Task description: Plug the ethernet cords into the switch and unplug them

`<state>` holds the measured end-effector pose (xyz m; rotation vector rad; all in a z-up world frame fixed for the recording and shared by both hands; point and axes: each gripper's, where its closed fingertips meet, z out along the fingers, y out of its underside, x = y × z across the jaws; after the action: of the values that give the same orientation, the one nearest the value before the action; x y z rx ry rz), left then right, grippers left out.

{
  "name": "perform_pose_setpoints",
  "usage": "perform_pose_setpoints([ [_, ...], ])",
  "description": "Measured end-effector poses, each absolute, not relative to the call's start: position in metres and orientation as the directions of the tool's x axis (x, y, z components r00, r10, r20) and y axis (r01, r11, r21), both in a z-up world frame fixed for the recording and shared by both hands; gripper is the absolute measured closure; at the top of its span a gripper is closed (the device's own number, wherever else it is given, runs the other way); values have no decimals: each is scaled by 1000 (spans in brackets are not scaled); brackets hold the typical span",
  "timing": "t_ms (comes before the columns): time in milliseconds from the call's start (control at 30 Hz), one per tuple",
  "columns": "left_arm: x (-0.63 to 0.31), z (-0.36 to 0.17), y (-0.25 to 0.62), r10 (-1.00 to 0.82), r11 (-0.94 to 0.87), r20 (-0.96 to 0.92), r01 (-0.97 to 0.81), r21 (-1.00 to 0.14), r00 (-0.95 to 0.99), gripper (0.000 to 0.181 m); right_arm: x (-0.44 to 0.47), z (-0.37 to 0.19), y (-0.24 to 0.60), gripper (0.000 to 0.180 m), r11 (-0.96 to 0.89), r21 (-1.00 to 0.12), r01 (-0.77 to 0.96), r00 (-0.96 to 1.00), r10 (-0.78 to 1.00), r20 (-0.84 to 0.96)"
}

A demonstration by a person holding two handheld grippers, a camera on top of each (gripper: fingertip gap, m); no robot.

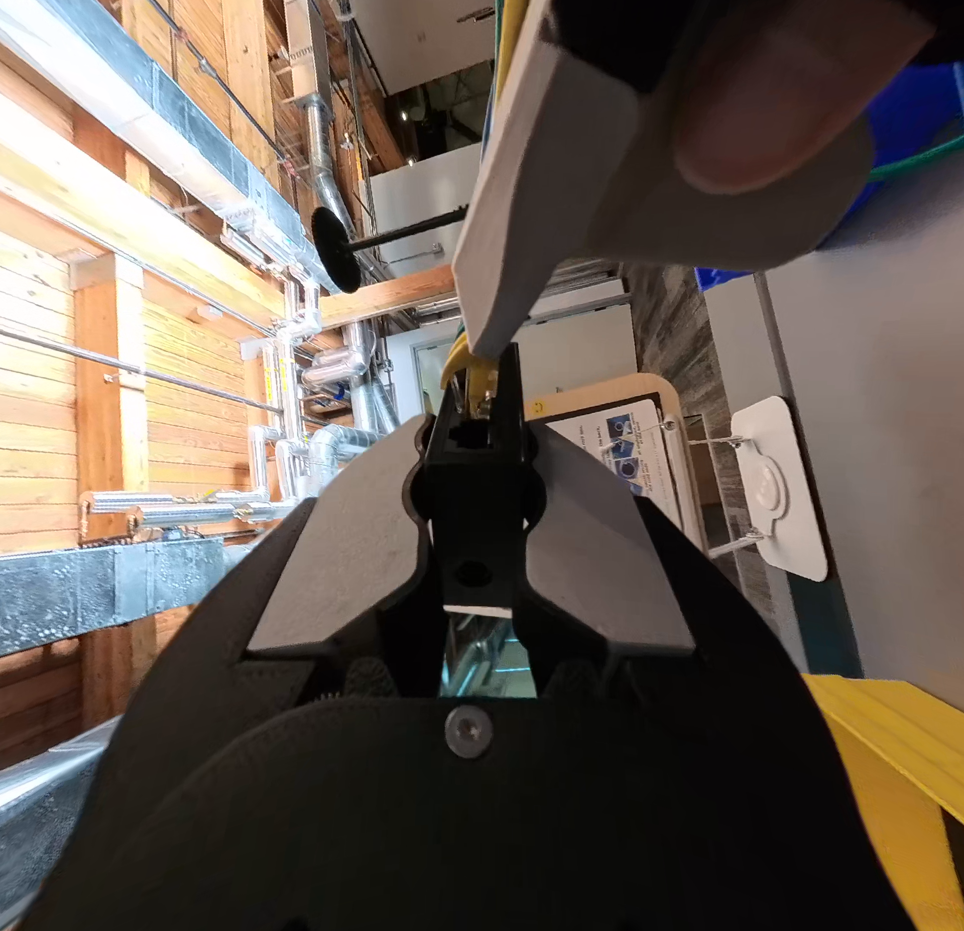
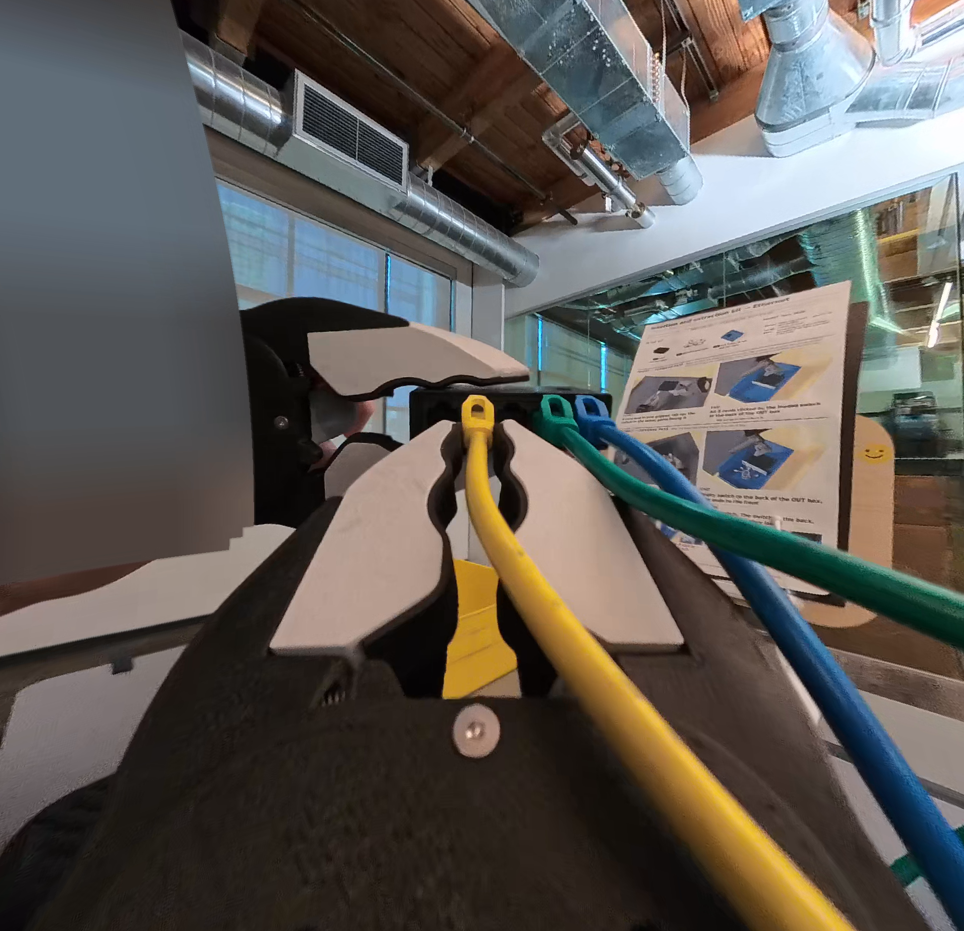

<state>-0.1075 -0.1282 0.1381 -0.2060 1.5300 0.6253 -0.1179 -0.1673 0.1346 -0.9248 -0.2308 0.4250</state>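
Left hand-held gripper clamps the black switch in midair; yellow, green & blue cords all sit in ports. Right hand-held gripper straddles the yellow plug, slightly open, apparently not gripping. Plugging looks done; unplugging appears left.

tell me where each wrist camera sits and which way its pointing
Left wrist view: rides the left gripper, rolled sideways, looking along the small black plastic switch clamped in its jaws; the right gripper's grey finger shows ahead.
Right wrist view: rides the right gripper, facing the switch's port side; its fingers flank the yellow ethernet cord, beside green and blue cords.
Shared: switch, yellow cord, each other's gripper.
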Motion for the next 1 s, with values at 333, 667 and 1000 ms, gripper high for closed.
perform_pose_setpoints([
  [333, -99, 153, -151, 377, 795, -916, -458, 397, -140, 155, -112, 147, -184, 168, 527, -774, -352, 843, 538, -17],
  [667, -101, 157, -160, 413, 774, -887, -432, 462, -209, 154, -114, 152, -190, 167, 531, -731, -428, 799, 601, -31],
  [1000, -101, 167, -153, 444, 729, -867, -470, 497, -228, 154, -116, 160, -186, 167, 551, -742, -383, 828, 561, -11],
])
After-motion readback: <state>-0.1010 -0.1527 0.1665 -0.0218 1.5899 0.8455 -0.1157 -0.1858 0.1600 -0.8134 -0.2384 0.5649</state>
